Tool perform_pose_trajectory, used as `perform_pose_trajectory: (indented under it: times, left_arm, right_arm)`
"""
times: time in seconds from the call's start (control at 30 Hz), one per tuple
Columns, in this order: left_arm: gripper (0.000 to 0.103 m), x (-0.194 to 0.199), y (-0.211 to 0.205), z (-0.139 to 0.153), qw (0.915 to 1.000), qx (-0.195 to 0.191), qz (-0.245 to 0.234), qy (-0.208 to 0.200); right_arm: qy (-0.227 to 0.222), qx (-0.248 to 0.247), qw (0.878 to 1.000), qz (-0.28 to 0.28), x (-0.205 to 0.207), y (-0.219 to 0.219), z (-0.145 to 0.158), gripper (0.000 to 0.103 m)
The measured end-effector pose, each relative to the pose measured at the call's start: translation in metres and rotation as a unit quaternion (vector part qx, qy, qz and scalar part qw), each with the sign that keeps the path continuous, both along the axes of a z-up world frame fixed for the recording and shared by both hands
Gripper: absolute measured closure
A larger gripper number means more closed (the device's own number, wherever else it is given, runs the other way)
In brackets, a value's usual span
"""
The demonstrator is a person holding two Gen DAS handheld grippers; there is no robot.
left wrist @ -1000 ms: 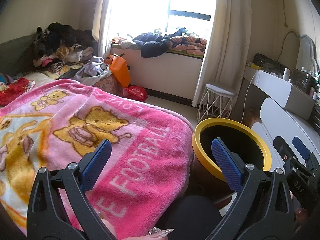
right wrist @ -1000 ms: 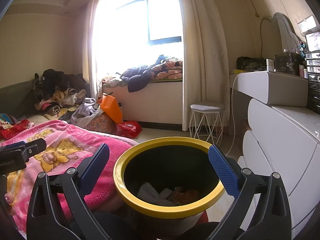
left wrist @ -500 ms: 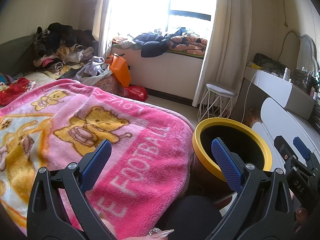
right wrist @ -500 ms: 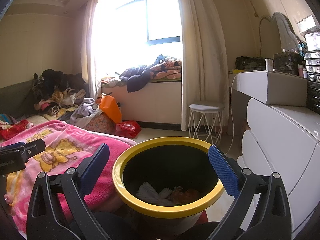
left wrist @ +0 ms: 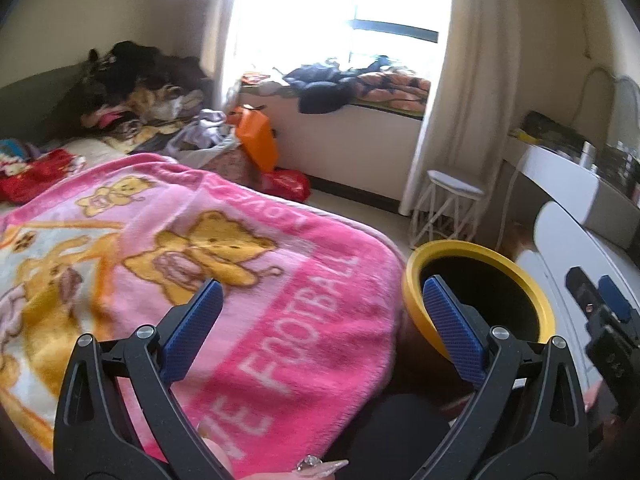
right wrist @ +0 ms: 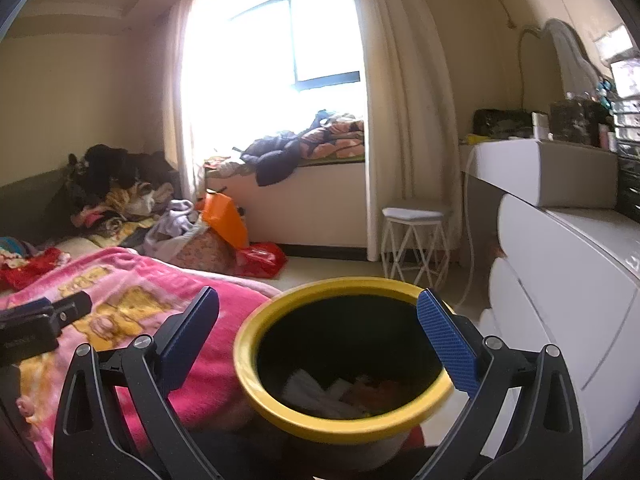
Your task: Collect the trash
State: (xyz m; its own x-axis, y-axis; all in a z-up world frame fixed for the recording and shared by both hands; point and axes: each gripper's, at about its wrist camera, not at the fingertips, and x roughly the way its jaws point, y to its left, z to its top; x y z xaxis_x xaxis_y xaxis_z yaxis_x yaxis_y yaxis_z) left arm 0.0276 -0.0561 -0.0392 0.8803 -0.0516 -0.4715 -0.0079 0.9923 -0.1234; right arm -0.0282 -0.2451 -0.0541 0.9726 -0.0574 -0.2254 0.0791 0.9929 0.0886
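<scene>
1. Left of the yellow-rimmed trash bin point(right wrist: 344, 360), a pink teddy-bear blanket point(left wrist: 208, 264) covers the bed. No loose trash shows on it.
2. The left claw point(left wrist: 322, 312) hangs over the blanket's edge, just left of the bin, its blue pads spread wide and holding nothing.
3. The bin stands beside the bed. Inside lie crumpled white paper point(right wrist: 316, 394) and something orange, so some trash seems already collected.
4. The right claw point(right wrist: 318, 332) hovers just above the bin's mouth, spread wide and empty.
5. Right of the bin stands a white dresser point(right wrist: 560, 300).
6. By my reading, collection is partly done. What remains is unclear, since no loose trash is plainly visible.
7. Hard to make out: the bin's bottom is dark, its base is cut off, and both views are blurred. The far clothing piles and the orange bag point(right wrist: 224, 220) beyond the bed may or may not be trash.
</scene>
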Motion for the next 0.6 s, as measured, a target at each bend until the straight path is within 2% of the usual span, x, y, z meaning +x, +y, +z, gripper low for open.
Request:
perform_pose_trajectory:
  times: [0.1,0.2,0.27,0.3,0.33,0.37,0.4,0.5,0.53,0.57,0.6]
  left_arm:
    - [0.011,-0.003,0.033,0.007,0.9995,-0.009,0.032,0.000]
    - [0.011,-0.009,0.081,0.009,0.9967,-0.020,0.078,0.008]
    - [0.011,-0.017,0.125,0.006,0.9907,-0.018,0.133,0.023]
    - [0.011,-0.025,0.150,0.002,0.9860,-0.016,0.163,0.031]
    - [0.011,-0.034,0.179,-0.003,0.9783,-0.011,0.202,0.043]
    - [0.011,-0.040,0.203,-0.009,0.9709,-0.009,0.233,0.055]
    - [0.011,-0.049,0.231,-0.017,0.9604,-0.007,0.269,0.073]
    - [0.011,-0.084,0.312,-0.048,0.9151,-0.011,0.384,0.122]
    - [0.011,-0.096,0.338,-0.061,0.9003,-0.025,0.411,0.140]
    - [0.011,-0.107,0.360,-0.075,0.8848,-0.032,0.435,0.163]
    - [0.011,-0.113,0.372,-0.084,0.8727,-0.030,0.454,0.176]
  right_arm:
    - [-0.006,0.005,0.999,0.037,0.011,0.022,0.015,0.006]
    - [0.000,-0.002,0.993,0.115,0.033,0.071,0.031,0.006]
    - [0.020,0.002,0.982,0.189,0.049,0.120,0.036,0.006]
    - [0.046,-0.004,0.970,0.237,0.059,0.155,0.036,0.006]
    - [0.064,-0.006,0.961,0.268,0.066,0.178,0.033,0.006]
    - [0.093,-0.011,0.946,0.310,0.074,0.213,0.027,0.006]
    - [0.108,-0.017,0.937,0.332,0.077,0.238,0.022,0.006]
    - [0.171,-0.061,0.894,0.409,0.085,0.336,-0.009,0.006]
    - [0.202,-0.084,0.870,0.443,0.085,0.377,-0.028,0.006]
    - [0.223,-0.102,0.853,0.460,0.084,0.403,-0.039,0.006]
    - [0.241,-0.119,0.836,0.479,0.080,0.433,-0.054,0.006]
